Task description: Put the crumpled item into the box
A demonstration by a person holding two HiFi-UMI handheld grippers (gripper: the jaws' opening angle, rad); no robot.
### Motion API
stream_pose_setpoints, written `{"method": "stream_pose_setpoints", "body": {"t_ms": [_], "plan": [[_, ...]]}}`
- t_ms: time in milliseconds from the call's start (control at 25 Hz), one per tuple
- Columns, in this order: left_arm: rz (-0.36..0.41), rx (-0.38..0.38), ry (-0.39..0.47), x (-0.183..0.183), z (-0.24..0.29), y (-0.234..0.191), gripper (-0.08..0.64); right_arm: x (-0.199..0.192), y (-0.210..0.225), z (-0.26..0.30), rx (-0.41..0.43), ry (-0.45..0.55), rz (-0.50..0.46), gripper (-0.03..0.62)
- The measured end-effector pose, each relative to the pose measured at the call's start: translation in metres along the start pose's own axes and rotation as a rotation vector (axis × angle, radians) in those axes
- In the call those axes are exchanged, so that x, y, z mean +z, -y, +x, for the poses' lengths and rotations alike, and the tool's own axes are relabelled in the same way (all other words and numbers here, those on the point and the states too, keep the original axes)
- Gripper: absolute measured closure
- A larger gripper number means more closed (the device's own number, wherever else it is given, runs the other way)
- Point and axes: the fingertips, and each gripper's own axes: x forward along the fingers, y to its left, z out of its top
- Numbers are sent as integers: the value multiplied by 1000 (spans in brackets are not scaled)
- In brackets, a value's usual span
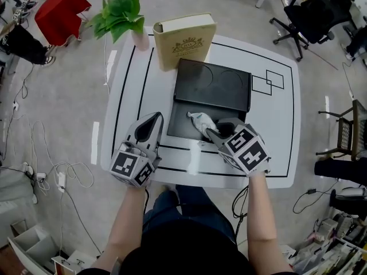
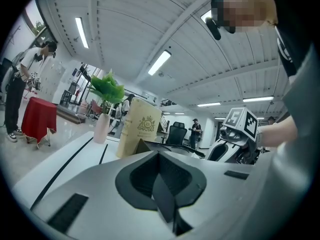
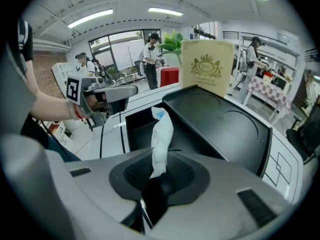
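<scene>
With the fingers of my right gripper (image 1: 209, 132) I pinch one end of the crumpled item (image 1: 200, 121), seemingly light, soft paper, over the open black box (image 1: 182, 132); my left gripper (image 1: 153, 119) stays out, fingers pressed together, empty.

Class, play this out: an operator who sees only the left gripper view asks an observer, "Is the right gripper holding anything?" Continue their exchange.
Observer: Yes. The right gripper has its jaws shut on the crumpled item, which is white.
Operator: Where is that item relative to the box?
Observer: In the head view it is over the open half of the box, not released.
Operator: What does the other half look like?
Observer: It is a flat black lid with two round recesses, on the side toward the book.
</scene>
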Motion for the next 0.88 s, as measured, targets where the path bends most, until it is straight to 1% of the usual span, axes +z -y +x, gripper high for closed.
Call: {"method": "stream_pose_setpoints", "body": {"t_ms": [160, 240, 360, 600, 680, 880], "plan": [[0, 9, -3, -2, 3, -2, 558, 0, -8, 7, 120, -44, -19, 518], [18, 8, -9, -4, 3, -2, 558, 2, -12, 8, 180, -48, -17, 518], [42, 10, -21, -8, 4, -3, 558, 4, -15, 11, 240, -66, -14, 518], [27, 25, -22, -9, 4, -7, 558, 5, -20, 13, 360, -97, 18, 518], [25, 27, -25, -10, 5, -8, 558, 3, -16, 16, 368, -111, 42, 518], [15, 23, -37, -16, 8, -9, 558, -5, -4, 25, 315, -145, 55, 517]]}}
